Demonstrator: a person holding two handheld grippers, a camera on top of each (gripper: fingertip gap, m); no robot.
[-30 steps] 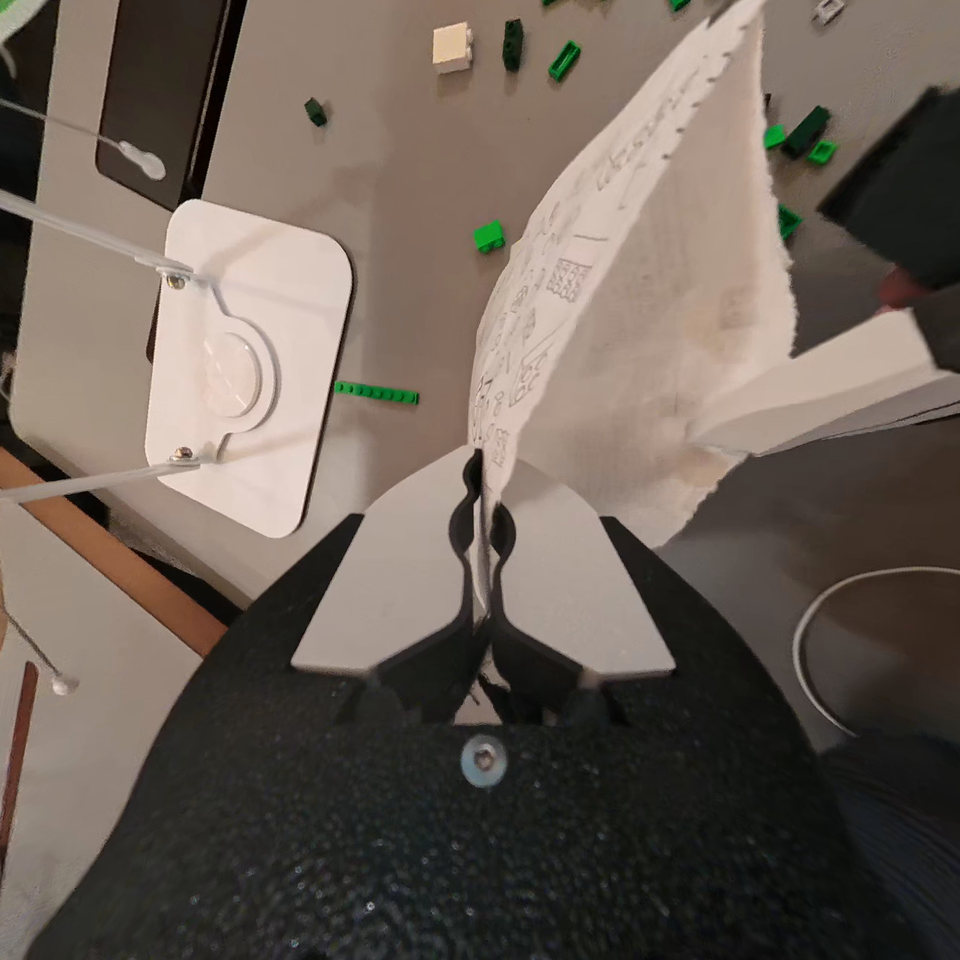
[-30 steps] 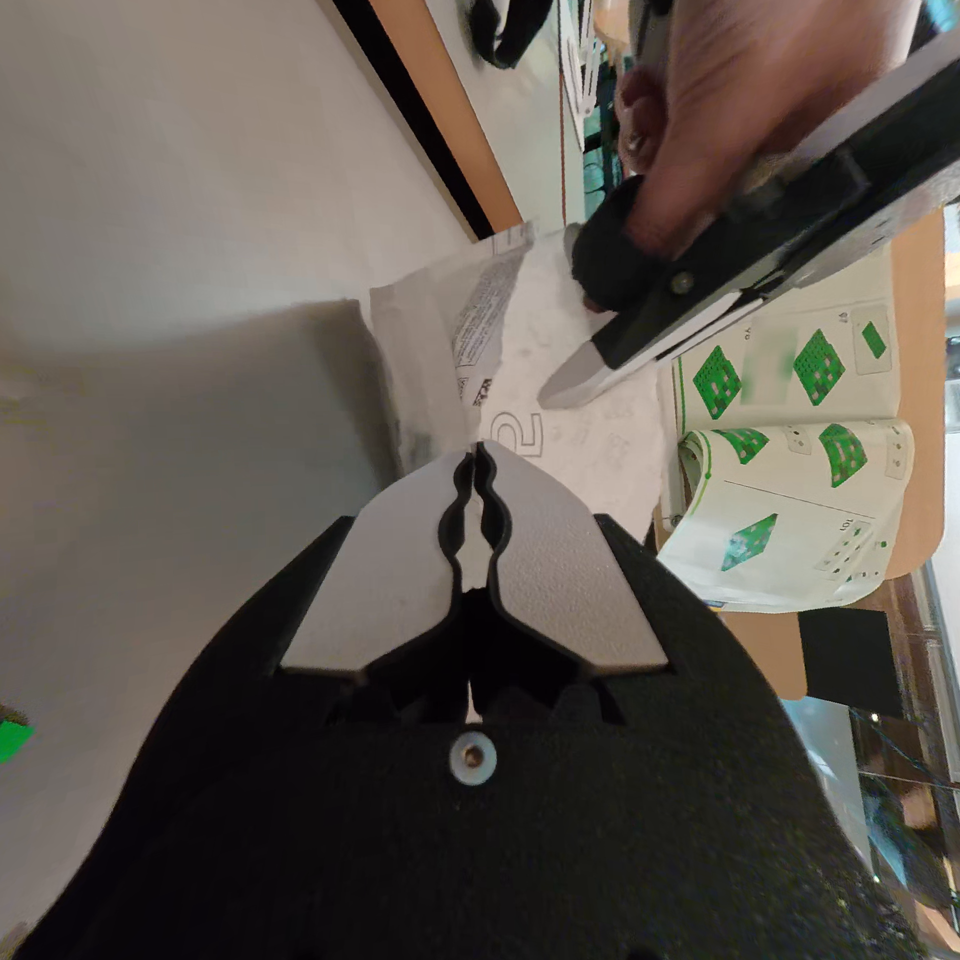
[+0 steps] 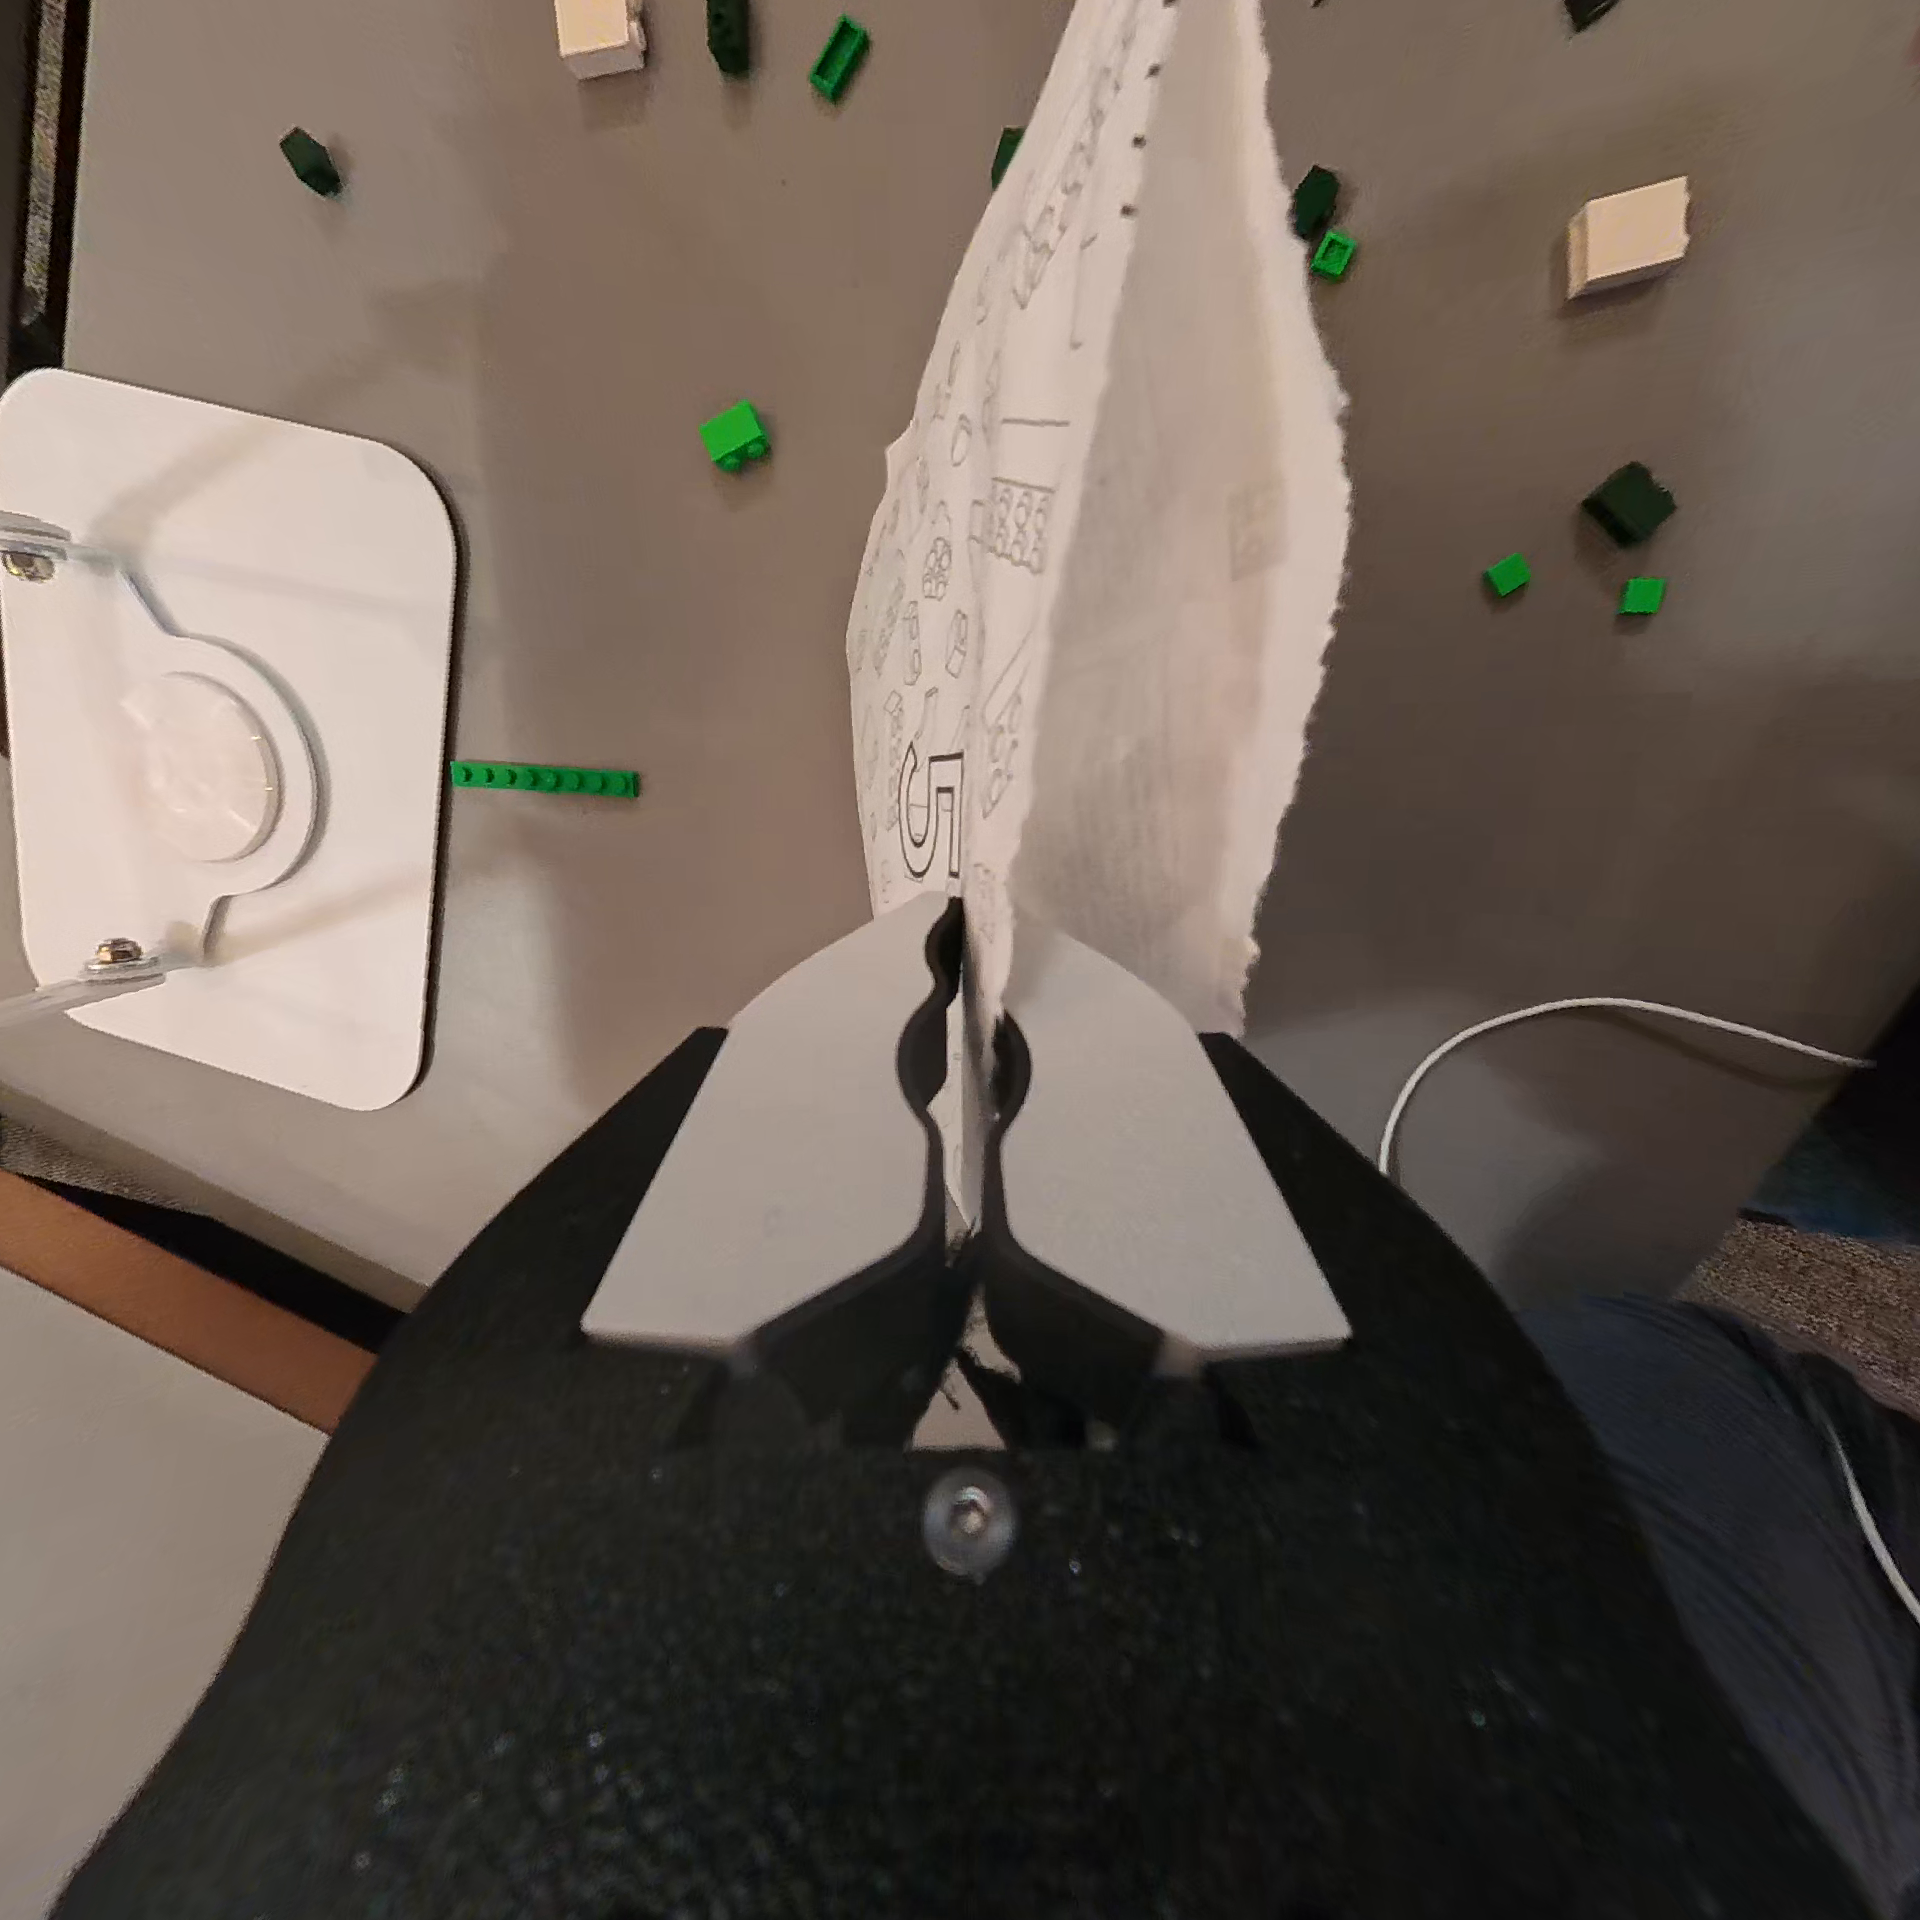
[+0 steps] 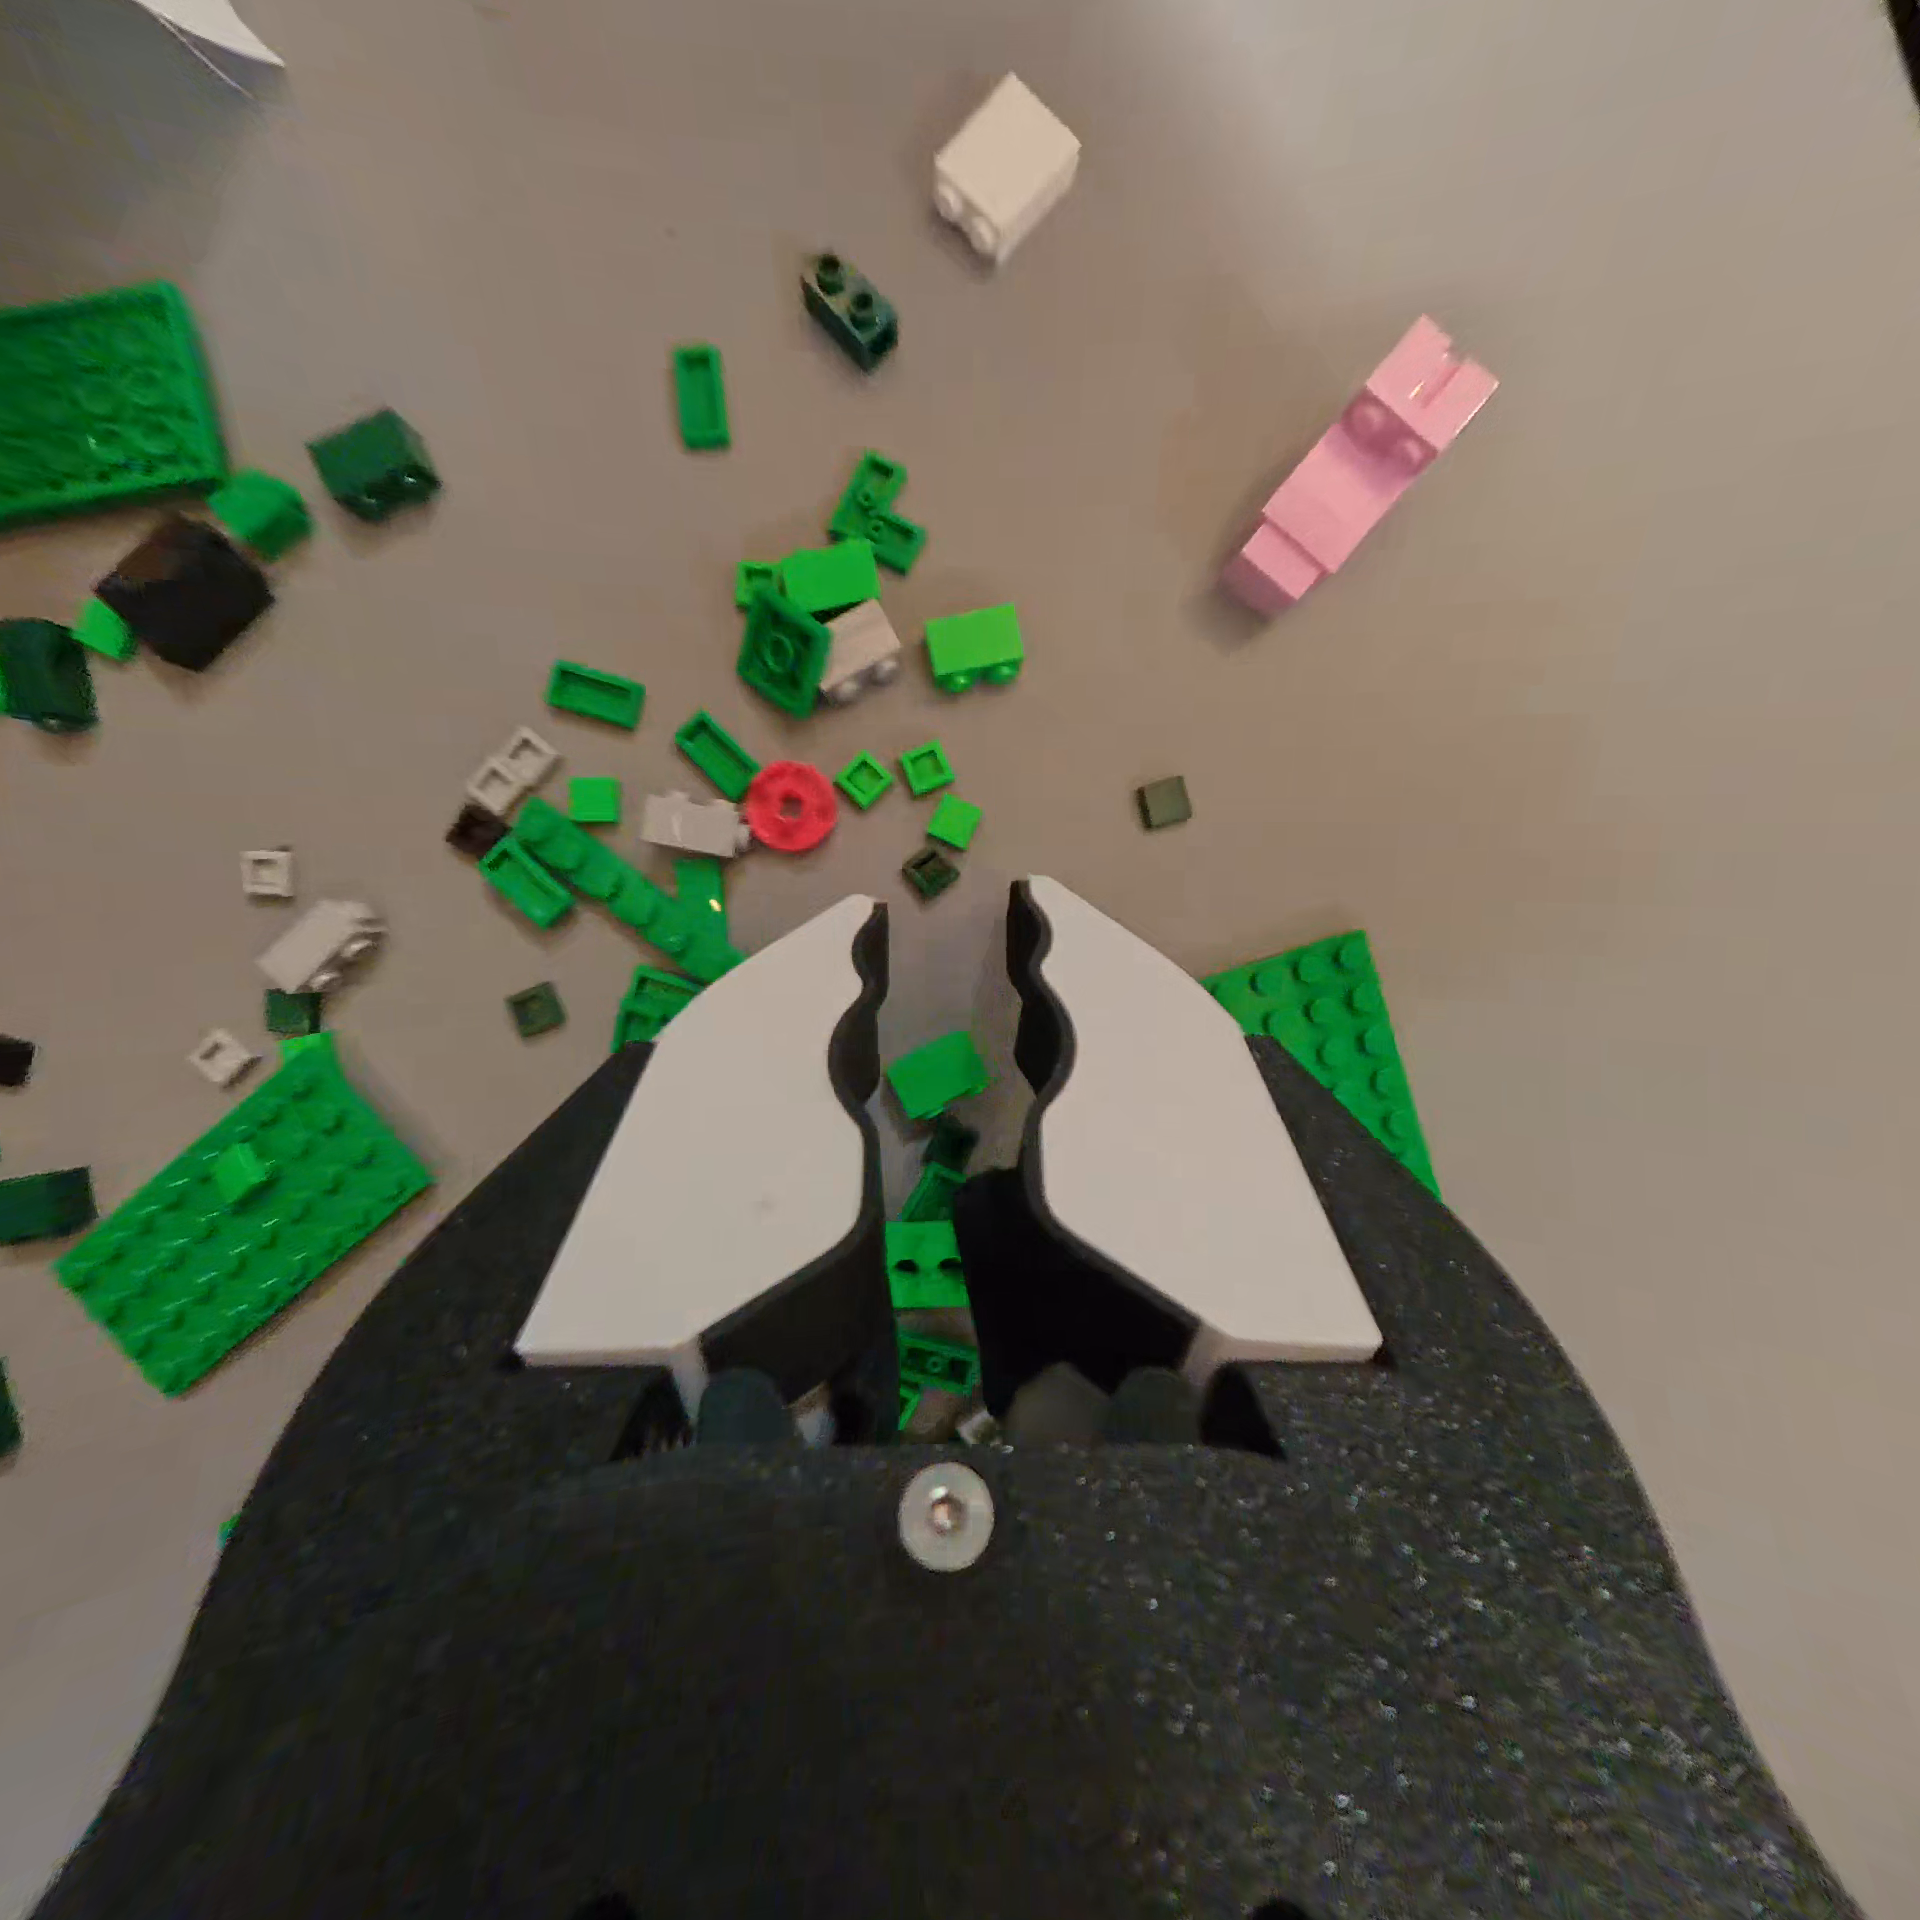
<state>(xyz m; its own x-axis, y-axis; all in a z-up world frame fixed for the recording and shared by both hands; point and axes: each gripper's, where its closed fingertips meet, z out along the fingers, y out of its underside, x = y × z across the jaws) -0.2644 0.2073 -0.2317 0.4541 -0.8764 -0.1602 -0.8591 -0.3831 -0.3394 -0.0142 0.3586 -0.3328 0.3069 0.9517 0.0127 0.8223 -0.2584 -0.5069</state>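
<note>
Left wrist view: the left gripper, jaws clamped on a torn white paper bag printed with line drawings, holds it upright above the grey tabletop; the bag screens the bricks behind it. A white plate with a wire bracket lies to the left, a thin green studded strip between them, and a white cable curves at right.

Right wrist view only: the right gripper, jaws apart and empty, hovers over scattered green bricks; a red round piece lies just ahead, a pink brick figure and white brick farther off, and a green baseplate partly hidden by the right finger.
</note>
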